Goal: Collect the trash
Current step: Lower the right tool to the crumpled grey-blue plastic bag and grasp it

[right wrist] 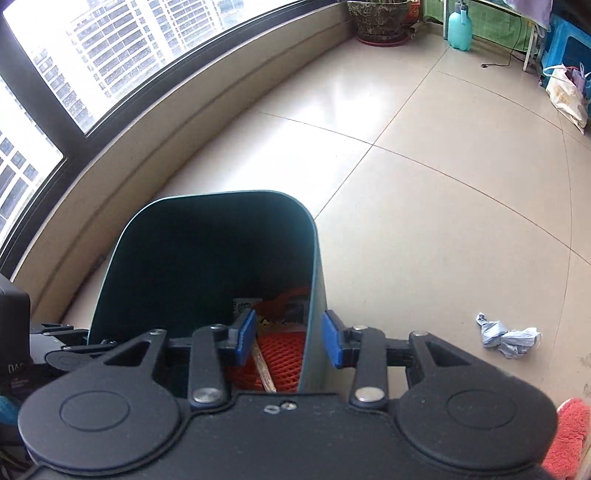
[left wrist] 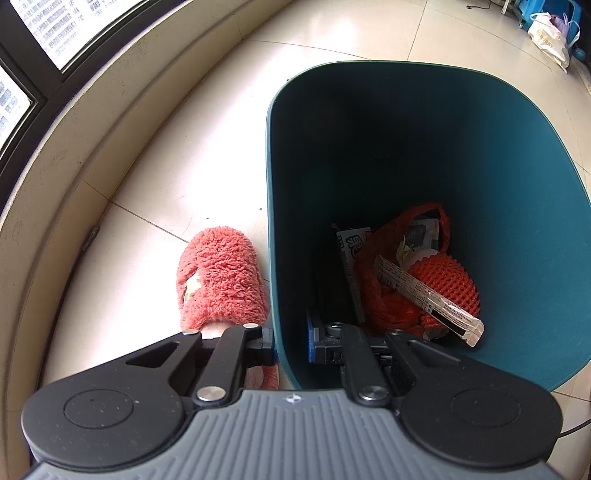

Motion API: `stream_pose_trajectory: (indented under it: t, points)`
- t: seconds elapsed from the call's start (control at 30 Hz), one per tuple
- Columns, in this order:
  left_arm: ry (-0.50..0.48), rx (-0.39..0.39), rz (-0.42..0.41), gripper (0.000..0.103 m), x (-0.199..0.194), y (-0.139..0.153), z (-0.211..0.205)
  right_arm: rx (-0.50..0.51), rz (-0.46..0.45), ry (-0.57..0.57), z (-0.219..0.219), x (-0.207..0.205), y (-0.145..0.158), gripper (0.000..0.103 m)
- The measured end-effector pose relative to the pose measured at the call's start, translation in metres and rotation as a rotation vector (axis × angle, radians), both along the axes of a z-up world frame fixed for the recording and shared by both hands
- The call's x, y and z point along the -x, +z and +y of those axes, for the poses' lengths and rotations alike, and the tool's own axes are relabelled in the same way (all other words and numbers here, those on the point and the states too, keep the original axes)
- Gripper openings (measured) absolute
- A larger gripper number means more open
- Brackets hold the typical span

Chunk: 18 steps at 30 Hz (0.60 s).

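A dark teal trash bin stands on the tiled floor. My left gripper is shut on its near wall, one finger outside and one inside. In the bin lie an orange foam net, a red plastic bag, a clear wrapper and a printed packet. My right gripper hovers open over the bin, its blue pads either side of the right wall without touching it, nothing held. A crumpled blue-grey scrap lies on the floor to the right of the bin.
A person's foot in a fuzzy pink slipper stands left of the bin, another slipper at the lower right. A curved window ledge runs along the left. A plant pot, a turquoise bottle and bags stand far back.
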<state>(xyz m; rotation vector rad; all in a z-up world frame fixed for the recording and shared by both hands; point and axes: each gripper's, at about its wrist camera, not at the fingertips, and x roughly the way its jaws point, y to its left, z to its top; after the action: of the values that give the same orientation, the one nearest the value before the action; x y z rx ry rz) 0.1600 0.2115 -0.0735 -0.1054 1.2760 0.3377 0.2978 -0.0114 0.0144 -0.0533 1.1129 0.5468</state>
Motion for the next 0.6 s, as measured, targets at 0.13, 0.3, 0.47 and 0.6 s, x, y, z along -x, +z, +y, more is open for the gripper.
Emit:
stream_pose_trajectory:
  t: [0.13,0.3,0.47,0.6]
  points:
    - [-0.003,-0.007,0.004,0.013,0.001,-0.002,0.0,0.018,-0.004,-0.109,-0.042,-0.019,-0.01,0.043]
    - [-0.006,-0.025,0.011,0.013,-0.001,-0.004,-0.006,0.065,0.013,-0.223,-0.085,-0.043,-0.035,0.045]
    - [0.006,-0.009,0.015,0.013,-0.001,-0.005,-0.004,0.106,0.052,-0.33,-0.127,-0.072,-0.079,0.056]
    - [0.015,-0.002,0.022,0.013,-0.003,-0.005,-0.001,0.138,0.091,-0.441,-0.156,-0.096,-0.119,0.064]
